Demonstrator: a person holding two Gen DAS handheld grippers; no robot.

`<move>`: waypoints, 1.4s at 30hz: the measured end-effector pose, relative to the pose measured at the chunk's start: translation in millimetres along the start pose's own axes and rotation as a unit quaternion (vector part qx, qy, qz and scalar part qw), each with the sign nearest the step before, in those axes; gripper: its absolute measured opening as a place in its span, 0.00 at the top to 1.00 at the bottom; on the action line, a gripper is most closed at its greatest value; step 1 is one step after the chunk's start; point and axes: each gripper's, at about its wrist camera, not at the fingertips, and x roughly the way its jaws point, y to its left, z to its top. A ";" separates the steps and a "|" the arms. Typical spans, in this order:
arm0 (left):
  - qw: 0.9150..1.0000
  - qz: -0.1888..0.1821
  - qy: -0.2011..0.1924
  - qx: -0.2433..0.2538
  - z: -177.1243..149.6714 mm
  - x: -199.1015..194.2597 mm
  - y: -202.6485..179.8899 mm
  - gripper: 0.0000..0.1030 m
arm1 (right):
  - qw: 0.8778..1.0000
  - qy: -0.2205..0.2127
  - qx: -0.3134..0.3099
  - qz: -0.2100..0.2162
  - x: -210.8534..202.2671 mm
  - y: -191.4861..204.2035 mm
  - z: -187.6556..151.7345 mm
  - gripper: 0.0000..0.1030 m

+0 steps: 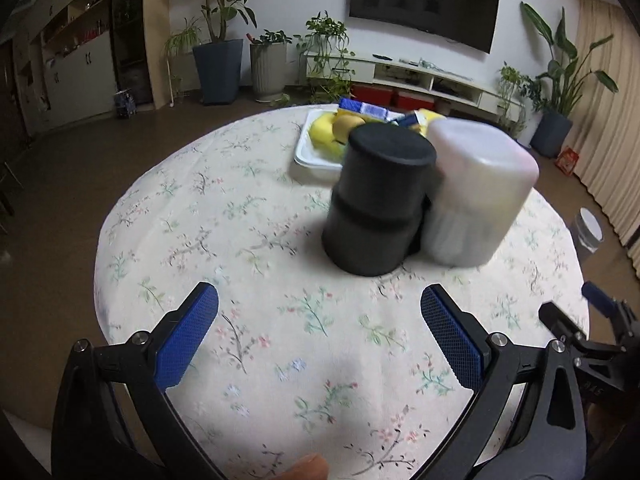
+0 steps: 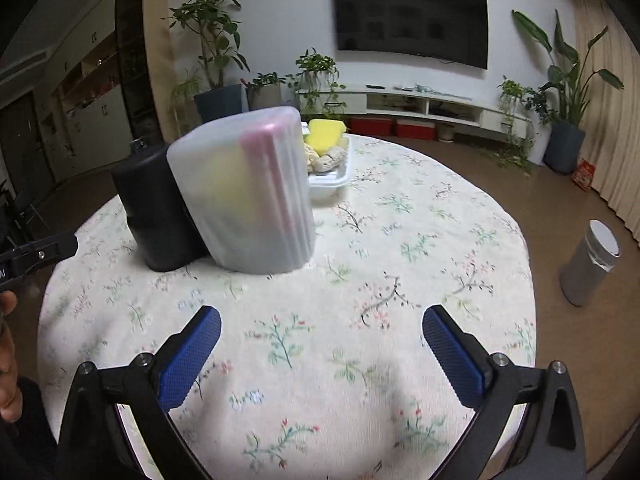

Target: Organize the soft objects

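Note:
A black cylindrical container (image 1: 376, 196) and a translucent white container (image 1: 476, 192) stand side by side in the middle of a round table. In the right wrist view the black container (image 2: 156, 212) is left of the translucent one (image 2: 252, 192), which shows yellow and pink shapes inside. Behind them a white tray (image 1: 310, 160) holds yellow sponges (image 1: 322, 130) and wrapped packets; the same tray (image 2: 332, 182) with a yellow sponge (image 2: 326, 132) appears in the right wrist view. My left gripper (image 1: 320, 320) hangs open over the cloth, short of the containers. My right gripper (image 2: 320, 340) is open too, with nothing between its fingers.
The floral tablecloth (image 2: 400, 240) covers the round table. A grey cylindrical bin (image 2: 588, 268) stands on the floor to the right. Potted plants, a low TV cabinet and a wall screen line the far wall. The other gripper's black frame (image 1: 592, 336) shows at the right edge.

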 end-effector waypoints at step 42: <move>1.000 0.006 -0.009 0.000 -12.0 -5.7 -21.0 0.00 | 0.999 -0.034 -0.032 -0.009 -10.2 15.6 -14.1 0.00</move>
